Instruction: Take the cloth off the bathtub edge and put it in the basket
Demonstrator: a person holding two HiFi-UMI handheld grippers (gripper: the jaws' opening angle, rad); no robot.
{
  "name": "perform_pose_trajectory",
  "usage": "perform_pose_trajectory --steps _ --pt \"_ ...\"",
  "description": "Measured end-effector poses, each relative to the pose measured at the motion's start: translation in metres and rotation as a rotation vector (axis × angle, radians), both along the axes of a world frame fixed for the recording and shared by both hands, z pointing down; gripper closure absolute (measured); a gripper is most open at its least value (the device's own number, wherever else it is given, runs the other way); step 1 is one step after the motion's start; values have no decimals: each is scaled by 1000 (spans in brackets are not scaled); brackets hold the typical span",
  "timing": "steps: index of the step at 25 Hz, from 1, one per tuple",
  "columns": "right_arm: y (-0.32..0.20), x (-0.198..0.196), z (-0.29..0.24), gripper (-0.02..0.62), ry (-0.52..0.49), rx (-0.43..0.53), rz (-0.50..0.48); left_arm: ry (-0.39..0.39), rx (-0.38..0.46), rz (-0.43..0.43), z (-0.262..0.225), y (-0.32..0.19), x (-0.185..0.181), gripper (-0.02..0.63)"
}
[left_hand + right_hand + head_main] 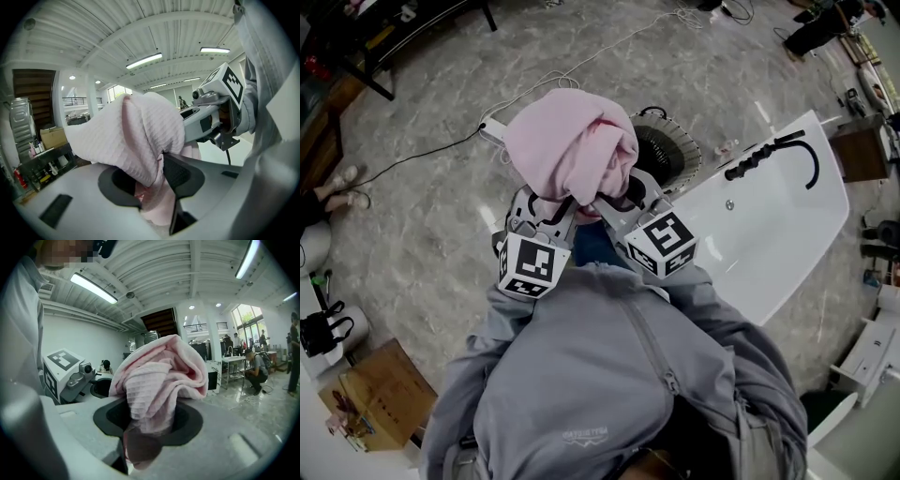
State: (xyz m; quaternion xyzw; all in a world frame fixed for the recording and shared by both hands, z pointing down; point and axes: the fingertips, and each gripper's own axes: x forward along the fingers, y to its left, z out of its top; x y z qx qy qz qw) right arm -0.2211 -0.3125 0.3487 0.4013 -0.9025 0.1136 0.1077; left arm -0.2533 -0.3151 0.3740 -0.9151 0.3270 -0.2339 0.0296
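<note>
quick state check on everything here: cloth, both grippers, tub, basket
pink cloth: bunched up, held in the air
left hand-held gripper: shut on the pink cloth
right hand-held gripper: shut on the pink cloth
bathtub: no cloth on the rim that shows
basket: upright beside the bathtub, partly hidden by the pink cloth, which is not in it yet

One pink cloth point(572, 141); left tool point(152, 180) plus right tool point(145, 423), two; one basket point(672, 155); one bathtub point(787, 225); one black faucet point(769, 153).
</note>
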Motion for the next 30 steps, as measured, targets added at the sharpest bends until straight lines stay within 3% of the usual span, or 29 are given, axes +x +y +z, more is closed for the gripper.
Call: perform_pose_trajectory --steps 16,30 --pt "-136 107 -1 423 -9 -3 213 -17 -8 205 -1 -143 108 454" --pt "-184 229 -3 423 -24 4 503 -39 5 487 0 -198 235 454"
